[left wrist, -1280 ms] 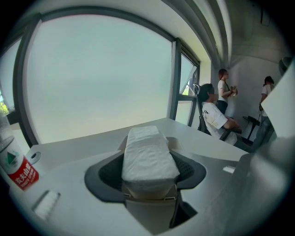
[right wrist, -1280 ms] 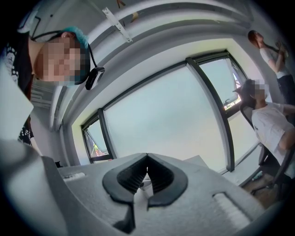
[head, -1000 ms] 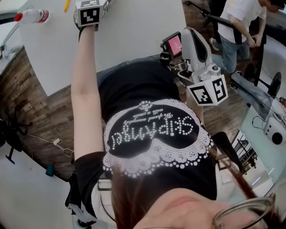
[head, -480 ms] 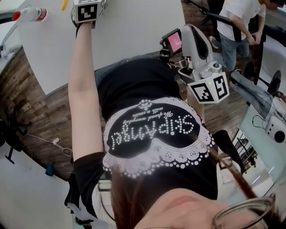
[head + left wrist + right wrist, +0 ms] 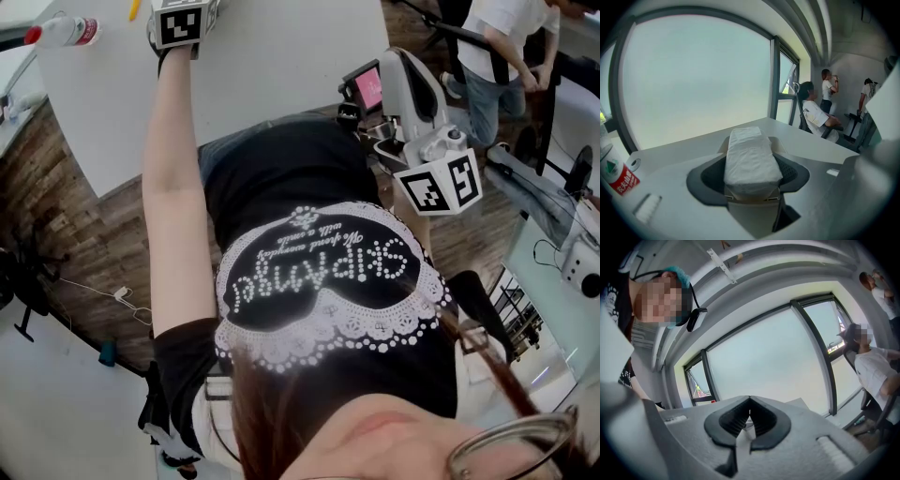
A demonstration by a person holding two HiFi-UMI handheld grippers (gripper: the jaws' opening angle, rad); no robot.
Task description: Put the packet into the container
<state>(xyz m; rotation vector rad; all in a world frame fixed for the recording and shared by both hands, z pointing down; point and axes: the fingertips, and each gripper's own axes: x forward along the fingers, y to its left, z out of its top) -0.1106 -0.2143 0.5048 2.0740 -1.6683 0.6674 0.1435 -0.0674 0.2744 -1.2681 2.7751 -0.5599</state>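
Your left tool (image 5: 753, 190) is clenched on the white packet (image 5: 751, 157), held above the white surface (image 5: 281, 66) at 12 o'clock. Your right tool (image 5: 749, 422) is closed on nothing. No container shows; placing isn't yet done.

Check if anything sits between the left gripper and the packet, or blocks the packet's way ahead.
Nothing visible does. The left gripper is already shut on the white packet. Ahead lies only white table; a bottle stands off to the left. No container shows in any view, so that path can't be judged.
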